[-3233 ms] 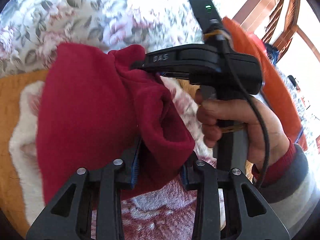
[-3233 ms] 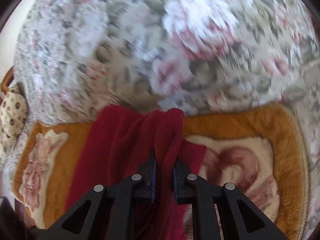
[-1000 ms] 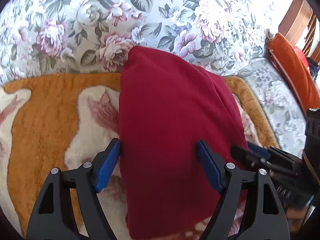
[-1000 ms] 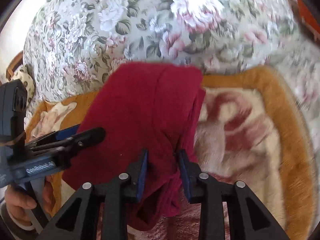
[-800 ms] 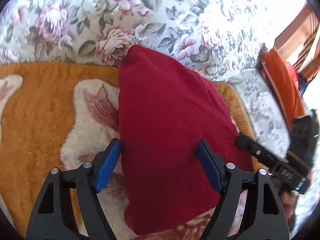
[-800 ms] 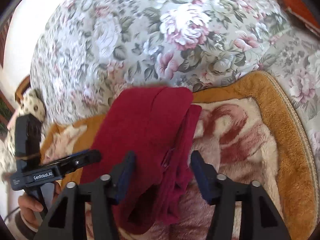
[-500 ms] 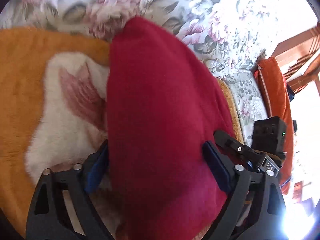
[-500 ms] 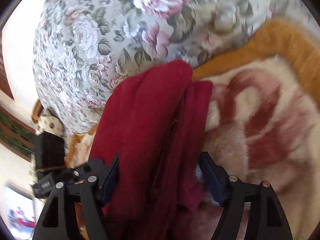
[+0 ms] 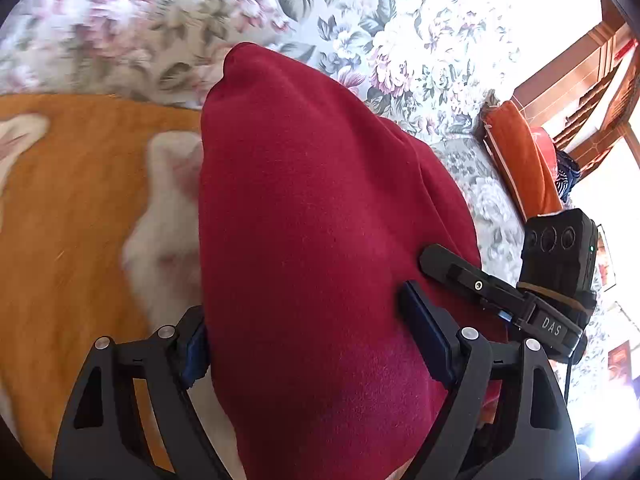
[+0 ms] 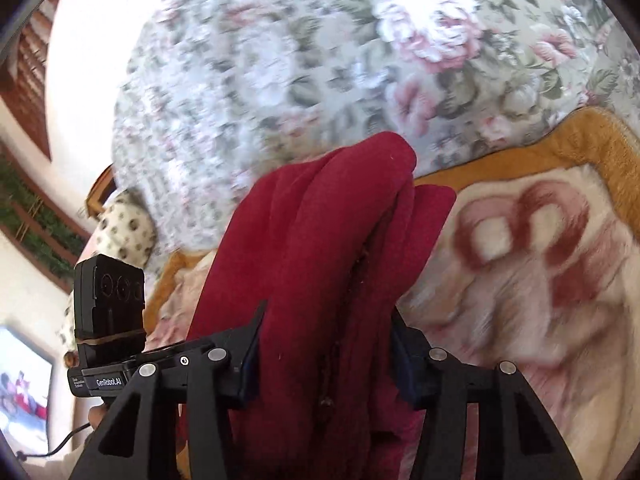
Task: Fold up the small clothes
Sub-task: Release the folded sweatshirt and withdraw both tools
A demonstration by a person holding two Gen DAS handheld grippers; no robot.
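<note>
A dark red garment (image 9: 312,200), folded into a long narrow shape, lies on an orange and cream blanket (image 9: 80,200). My left gripper (image 9: 300,308) straddles its near end; the jaws stand wide and are closing, with the cloth filling the gap between them. In the right wrist view the garment (image 10: 320,240) shows its layered edge. My right gripper (image 10: 326,312) straddles that side, jaws wide and closing, cloth between the pads. The right gripper (image 9: 436,256) rests at the garment's right edge. The left gripper's camera block (image 10: 110,292) shows at the left.
A floral sofa back (image 9: 360,20) rises right behind the garment. An orange cushion (image 9: 520,160) leans at the far right by wooden frames. A spotted cushion (image 10: 124,228) sits at the sofa's left end. The blanket (image 10: 520,280) spreads to the right.
The right gripper let go of the folded edge and opened wide. Both grippers pushed in closer over the garment, which stays laid flat against the sofa back.
</note>
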